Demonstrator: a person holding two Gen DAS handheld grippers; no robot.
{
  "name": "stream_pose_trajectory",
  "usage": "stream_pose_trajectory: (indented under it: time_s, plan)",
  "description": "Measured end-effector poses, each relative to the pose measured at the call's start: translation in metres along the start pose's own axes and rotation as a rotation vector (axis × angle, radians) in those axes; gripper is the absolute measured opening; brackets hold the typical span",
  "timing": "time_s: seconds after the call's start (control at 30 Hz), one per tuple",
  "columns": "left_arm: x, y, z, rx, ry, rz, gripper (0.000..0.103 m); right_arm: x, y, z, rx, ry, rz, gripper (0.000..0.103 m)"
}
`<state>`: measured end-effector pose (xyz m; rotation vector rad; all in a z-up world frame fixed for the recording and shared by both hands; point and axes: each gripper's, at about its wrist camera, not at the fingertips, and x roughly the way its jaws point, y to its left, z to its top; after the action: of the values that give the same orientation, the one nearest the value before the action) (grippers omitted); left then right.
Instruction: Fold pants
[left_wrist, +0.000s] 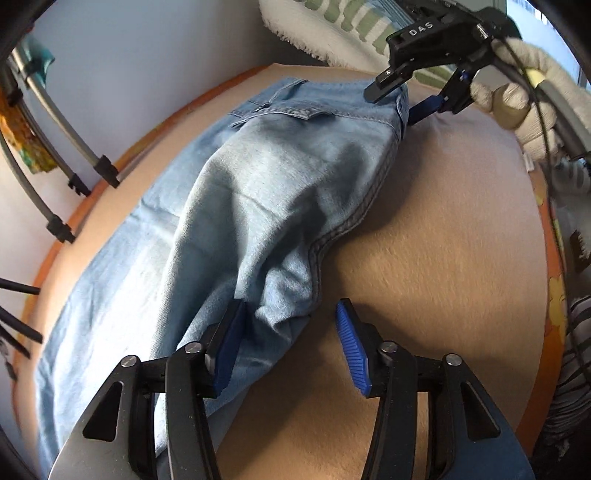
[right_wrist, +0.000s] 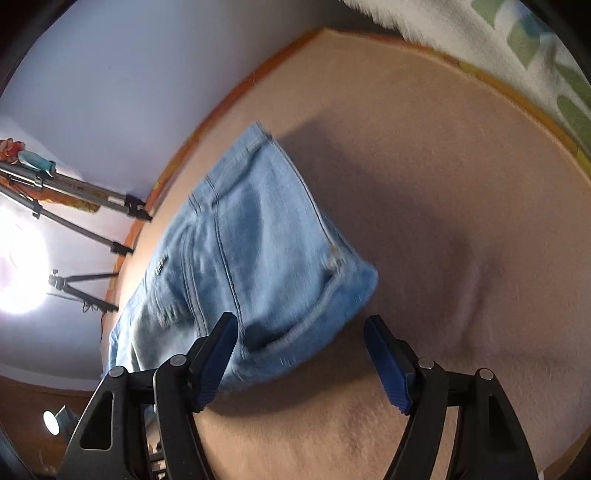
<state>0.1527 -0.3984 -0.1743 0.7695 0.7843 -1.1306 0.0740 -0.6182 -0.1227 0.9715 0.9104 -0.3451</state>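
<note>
Left wrist: jeans look soft, limp, fairly heavy; we grip seams. Left claw apart around cloth, right claw apart.

Home bedroom, blanketed bed, tripods

jeans: light blue denim, matt, stitched seams
blanket: tan, fuzzy, matt cloth
gripper pads: blue ribbed rubbery plastic
glove: knitted cloth
</note>
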Motion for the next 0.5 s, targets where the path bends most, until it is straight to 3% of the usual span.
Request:
stream_pose_trajectory:
  time_s: [0.1, 0.13, 0.2, 0.27, 0.37, 0.5]
  plan:
    - [0.000, 0.005, -0.001, -0.002, -0.006, 0.008, 0.019, 0.004, 0.004, 0.004, 0.002, -0.009, -0.012, 0.067]
    - [-0.001, 0.007, -0.001, -0.005, -0.008, 0.008, 0.014, 0.006, 0.006, 0.005, -0.008, -0.006, -0.019, 0.061]
    - [-0.006, 0.008, -0.001, -0.017, -0.012, -0.011, 0.010, 0.009, 0.011, 0.006, -0.026, -0.017, -0.043, 0.050]
    - [-0.014, 0.009, -0.001, -0.032, -0.026, -0.029, 0.009, 0.009, 0.014, 0.006, -0.042, -0.024, -0.042, 0.031]
    - [-0.034, 0.006, -0.001, -0.055, -0.060, -0.075, 0.008, -0.003, 0.024, 0.005, -0.097, -0.068, -0.063, 0.016]
    - [-0.064, -0.011, -0.001, -0.052, -0.103, -0.153, 0.008, -0.040, 0.044, 0.002, -0.208, -0.180, -0.063, 0.009]
